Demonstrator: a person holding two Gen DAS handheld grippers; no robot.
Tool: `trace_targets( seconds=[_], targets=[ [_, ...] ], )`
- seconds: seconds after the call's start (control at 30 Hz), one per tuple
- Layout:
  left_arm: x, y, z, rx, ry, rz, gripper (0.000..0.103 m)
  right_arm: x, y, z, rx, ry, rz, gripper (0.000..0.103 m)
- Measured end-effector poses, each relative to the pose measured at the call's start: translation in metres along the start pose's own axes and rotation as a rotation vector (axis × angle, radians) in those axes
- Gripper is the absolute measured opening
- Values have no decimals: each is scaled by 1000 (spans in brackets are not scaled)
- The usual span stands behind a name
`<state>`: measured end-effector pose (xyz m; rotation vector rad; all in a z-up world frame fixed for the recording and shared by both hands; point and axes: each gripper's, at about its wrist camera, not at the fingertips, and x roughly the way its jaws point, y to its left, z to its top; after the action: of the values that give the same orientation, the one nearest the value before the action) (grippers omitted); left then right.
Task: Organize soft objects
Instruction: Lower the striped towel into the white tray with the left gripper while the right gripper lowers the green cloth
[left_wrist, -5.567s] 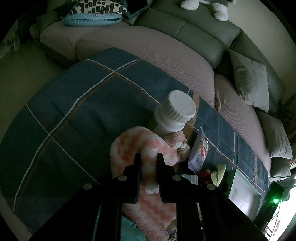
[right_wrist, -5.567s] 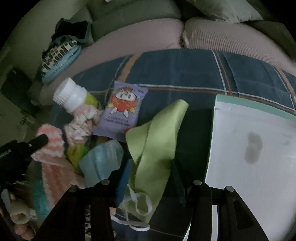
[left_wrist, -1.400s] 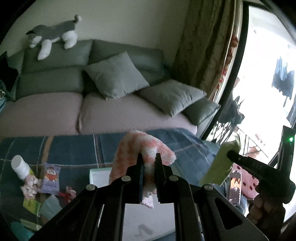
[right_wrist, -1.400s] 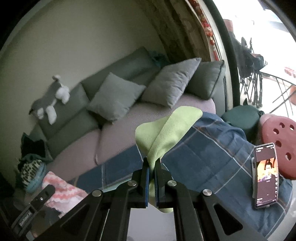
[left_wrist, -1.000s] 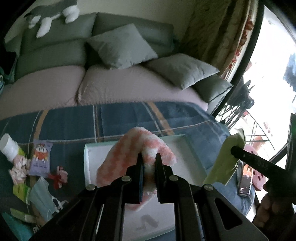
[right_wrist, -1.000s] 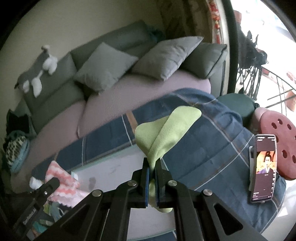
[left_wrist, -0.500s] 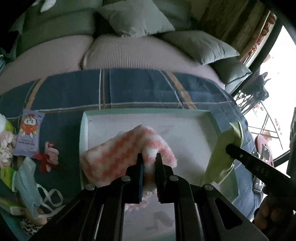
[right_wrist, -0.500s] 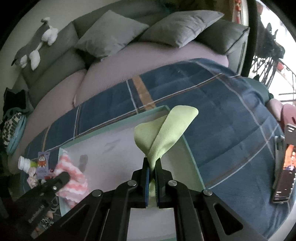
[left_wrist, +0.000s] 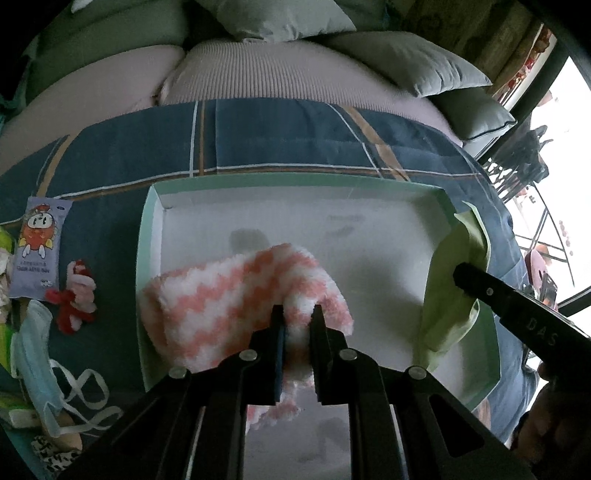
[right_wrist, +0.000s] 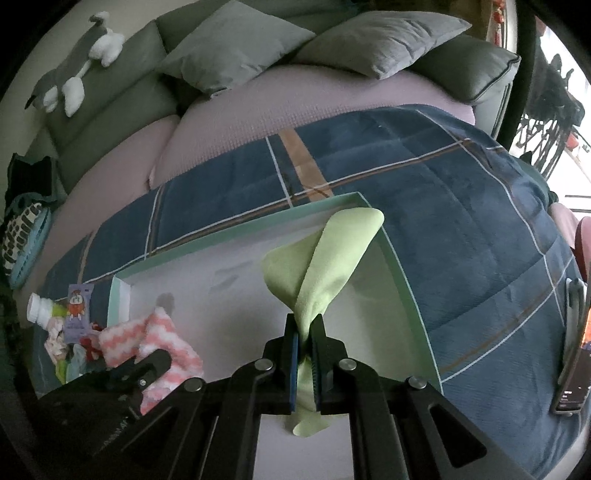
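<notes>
Left wrist view: my left tongs (left_wrist: 298, 314) clench a fluffy pink-and-white sock (left_wrist: 236, 299), angled steeply down over the white tray (left_wrist: 147, 258) on the plaid blanket (left_wrist: 277, 140). A blue face mask (left_wrist: 33, 350) lies left of the tray.

Right wrist view: my right tongs (right_wrist: 304, 325) pinch a lime-green cloth (right_wrist: 325, 258), drooping over the tray's right side. Only here a phone (right_wrist: 574, 369) shows.

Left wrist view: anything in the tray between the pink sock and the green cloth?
No. In the left wrist view only bare white tray floor lies between the pink sock and the green cloth.
</notes>
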<state>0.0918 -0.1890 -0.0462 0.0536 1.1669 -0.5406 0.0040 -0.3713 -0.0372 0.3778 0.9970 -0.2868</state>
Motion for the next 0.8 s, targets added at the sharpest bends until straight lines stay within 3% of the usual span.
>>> trace_targets(
  seconds=[0.5, 0.57, 0.63, 0.7, 0.8],
  targets=[
    [-21, 2, 5, -27, -39, -25, 34, -22, 7, 3, -18, -59, -15, 14],
    [-29, 3, 5, -29, -59, -29, 37, -28, 9, 3, -18, -77, -8, 18],
    [-35, 4, 6, -28, -76, -30, 40, -33, 9, 4, -20, -92, -5, 30],
    [-41, 5, 7, -33, -90, -26, 46, -37, 11, 5, -25, -107, -9, 35],
    [-47, 8, 7, -39, -107, -19, 50, -38, 13, 6, -27, -110, -7, 35]
  ],
)
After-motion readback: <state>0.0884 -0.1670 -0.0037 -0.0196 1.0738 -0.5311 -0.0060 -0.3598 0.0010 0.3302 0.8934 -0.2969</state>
